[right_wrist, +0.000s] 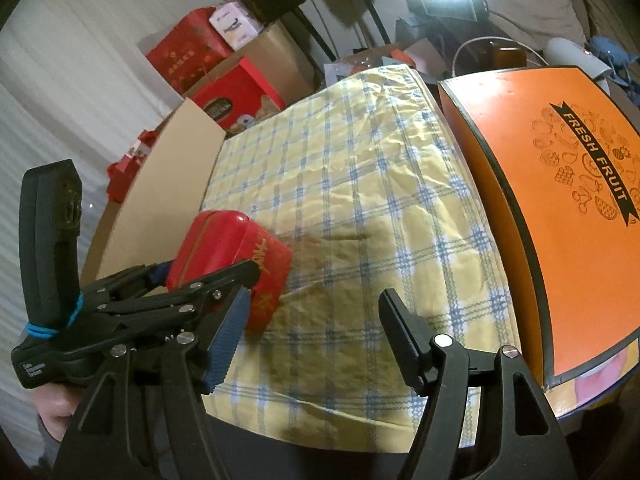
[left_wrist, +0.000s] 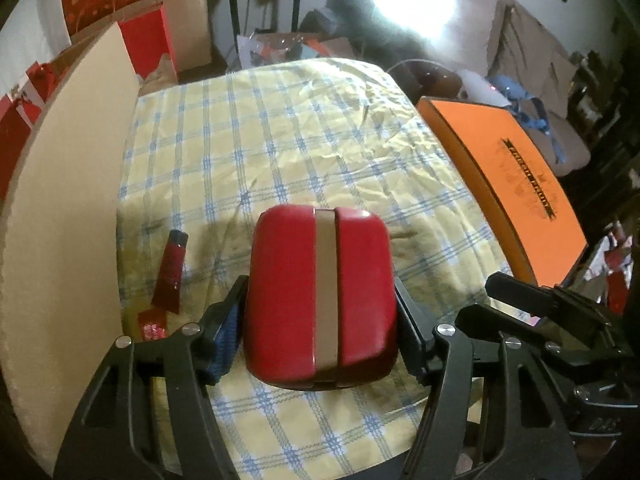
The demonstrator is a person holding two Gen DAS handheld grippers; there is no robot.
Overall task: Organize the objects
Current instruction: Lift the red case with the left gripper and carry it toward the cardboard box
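The red case [left_wrist: 320,300], w/ a tan band running down its middle, sits on the yellow-and-blue plaid cloth [left_wrist: 304,128], near the cloth's front edge and toward its left side. Your left gripper [left_wrist: 320,332] straddles it: both fingers lie flat against the case's two sides, so it's clamped on the case. In the right wrist view the same case [right_wrist: 228,256] shows gold lettering on one face, w/ the left gripper [right_wrist: 208,280] around it and a hand [right_wrist: 52,404] on that tool's grip low at the left.

Your right gripper [right_wrist: 312,340] hangs over bare cloth [right_wrist: 360,200] just right of the case, jaws apart, nothing btwn them; its blue-padded finger [right_wrist: 226,340] is close to the case, but I can't tell if it touches.

Left of the case on the cloth: a small dark-red tube [left_wrist: 170,272], and a red wrapper bit [left_wrist: 154,326] in front of it. A beige board [left_wrist: 68,200] stands along the cloth's left edge. On the right, touching the cloth's edge, is an orange box [right_wrist: 560,208] marked FRESH FRUIT. Red cartons [right_wrist: 224,92] are stacked behind the board.
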